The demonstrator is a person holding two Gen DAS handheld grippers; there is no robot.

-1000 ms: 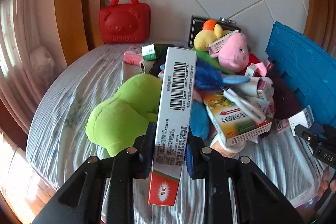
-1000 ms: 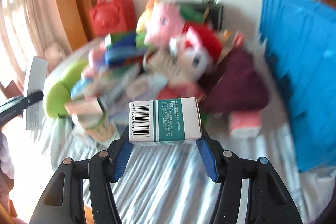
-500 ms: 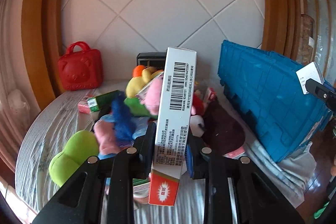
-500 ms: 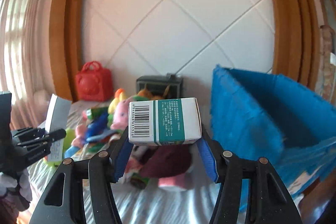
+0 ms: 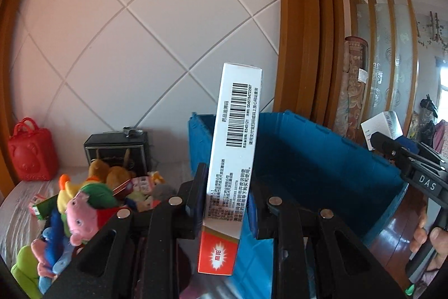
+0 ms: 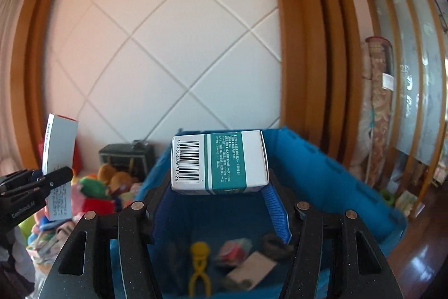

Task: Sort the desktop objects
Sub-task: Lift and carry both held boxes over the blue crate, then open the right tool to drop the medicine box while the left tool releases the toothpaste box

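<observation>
Left gripper: clamped mid-length on a tall white cardboard medicine carton with red base, upright beside the bin. Right gripper: clamped endwise on a white-and-teal cardboard carton, above the blue plastic bin. Both likely light, crushable; flat faces suit gripping. Beyond: plush toy heap.

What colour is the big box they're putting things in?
Blue. The big bin shows best in the right wrist view.

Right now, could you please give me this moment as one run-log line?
left gripper: shut on tall box | right gripper: shut on teal box, over blue bin
</observation>
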